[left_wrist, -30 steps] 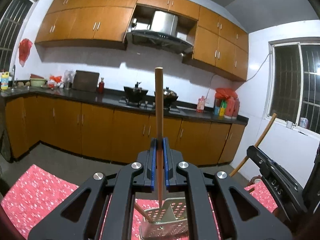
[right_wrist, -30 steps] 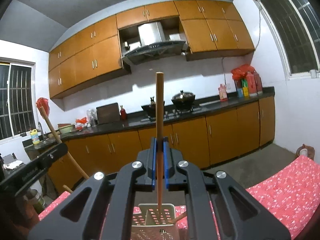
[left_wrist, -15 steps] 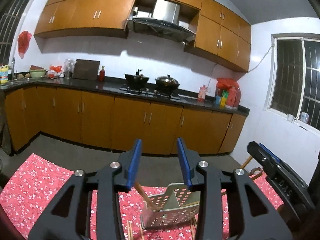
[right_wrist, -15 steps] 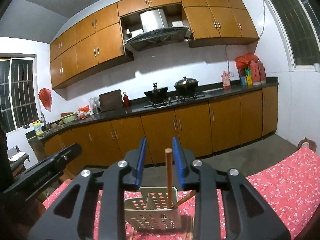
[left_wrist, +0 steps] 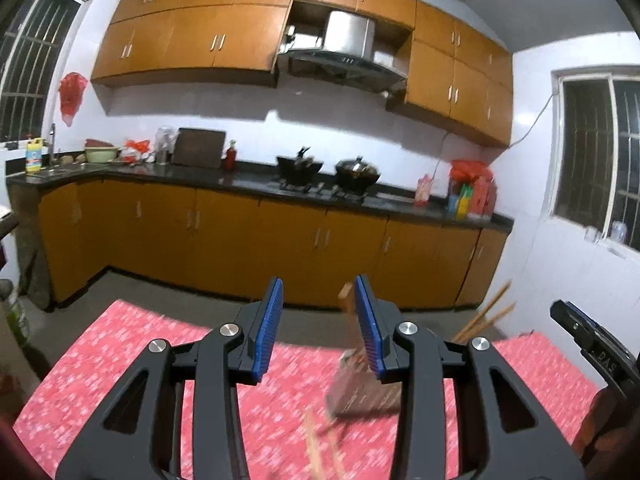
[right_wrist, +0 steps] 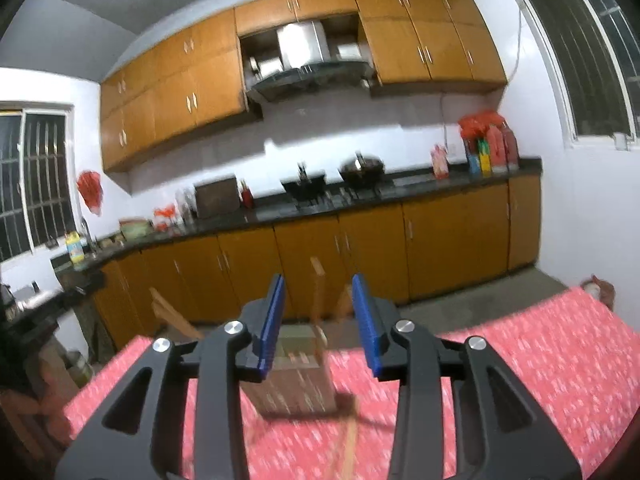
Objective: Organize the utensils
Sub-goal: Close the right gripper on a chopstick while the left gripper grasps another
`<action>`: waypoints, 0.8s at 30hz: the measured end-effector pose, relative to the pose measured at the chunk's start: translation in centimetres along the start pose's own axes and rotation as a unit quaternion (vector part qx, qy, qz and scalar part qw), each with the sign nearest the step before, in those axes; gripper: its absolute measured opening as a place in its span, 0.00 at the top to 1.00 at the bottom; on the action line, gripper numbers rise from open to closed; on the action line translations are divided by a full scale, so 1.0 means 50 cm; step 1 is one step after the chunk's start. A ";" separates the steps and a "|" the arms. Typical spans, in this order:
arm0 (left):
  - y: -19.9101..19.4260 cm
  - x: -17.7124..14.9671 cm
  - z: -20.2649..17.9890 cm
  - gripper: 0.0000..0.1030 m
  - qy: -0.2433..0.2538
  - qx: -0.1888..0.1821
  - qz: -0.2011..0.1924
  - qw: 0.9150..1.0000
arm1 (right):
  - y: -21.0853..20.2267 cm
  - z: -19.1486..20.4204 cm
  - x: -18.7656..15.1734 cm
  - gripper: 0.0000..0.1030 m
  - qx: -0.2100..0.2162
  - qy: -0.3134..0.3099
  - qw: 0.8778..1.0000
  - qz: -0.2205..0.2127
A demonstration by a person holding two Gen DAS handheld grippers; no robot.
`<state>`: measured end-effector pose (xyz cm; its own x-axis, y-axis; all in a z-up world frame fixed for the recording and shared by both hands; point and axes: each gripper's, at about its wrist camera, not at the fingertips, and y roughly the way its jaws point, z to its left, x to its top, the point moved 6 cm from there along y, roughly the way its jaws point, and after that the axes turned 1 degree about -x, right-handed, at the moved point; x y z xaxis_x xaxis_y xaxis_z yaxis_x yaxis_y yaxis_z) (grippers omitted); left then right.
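Observation:
A perforated metal utensil holder (left_wrist: 360, 394) (right_wrist: 296, 380) stands on the red-clothed table (left_wrist: 120, 360) (right_wrist: 540, 360), blurred by motion. Wooden chopsticks (left_wrist: 346, 300) (right_wrist: 318, 292) stick up out of it. My left gripper (left_wrist: 318, 328) is open with nothing between its blue pads (left_wrist: 272, 332), and the holder lies just past its right finger. The right gripper (right_wrist: 318, 320) has its jaws opening and holds nothing; the holder and its chopsticks show through the gap. Loose chopsticks (left_wrist: 316, 448) (right_wrist: 350, 448) lie on the cloth in front of the holder. The right gripper's body (left_wrist: 592, 352) shows at the right edge of the left wrist view.
Beyond the table's far edge is bare floor, then orange base cabinets under a dark counter (left_wrist: 248, 178) with pots and bottles. Blurred wooden sticks (left_wrist: 488, 312) (right_wrist: 172, 316) rise past the table's corner. A window (right_wrist: 580, 60) is on the right wall.
Both grippers were shut on upright chopsticks; both have opened and let them drop into the holder. Both hands have since swung, blurring the views, and the holder now sits right of the left gripper's gap.

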<state>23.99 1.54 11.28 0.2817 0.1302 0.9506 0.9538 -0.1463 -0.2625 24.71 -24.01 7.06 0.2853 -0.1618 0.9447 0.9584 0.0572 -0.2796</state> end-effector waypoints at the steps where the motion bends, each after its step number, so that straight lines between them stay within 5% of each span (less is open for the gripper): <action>1: -0.001 -0.031 0.013 0.63 0.005 0.010 0.016 1.000 | 0.008 -0.012 -0.027 0.65 -0.005 -0.001 1.000 0.021; 5: 0.026 -0.142 0.047 0.63 0.017 0.031 0.089 0.995 | 0.061 -0.051 -0.171 0.66 -0.020 0.004 0.990 0.137; 9: 0.047 -0.241 0.066 0.63 0.013 0.034 0.157 0.987 | 0.104 -0.054 -0.323 0.75 0.001 0.010 0.967 0.254; 12: 0.052 -0.297 0.068 0.63 0.020 0.029 0.193 0.980 | 0.122 -0.048 -0.390 0.79 0.001 0.011 0.955 0.296; 24: 0.064 -0.397 0.038 0.63 0.022 0.000 0.252 0.967 | 0.147 -0.030 -0.405 0.80 -0.020 -0.025 0.950 0.309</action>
<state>21.64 0.36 -8.74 0.7069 0.0008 0.7073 0.6958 -0.1804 -0.6952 25.97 -21.79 -14.38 0.7947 -0.0629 0.6038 0.6070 0.0883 -0.7898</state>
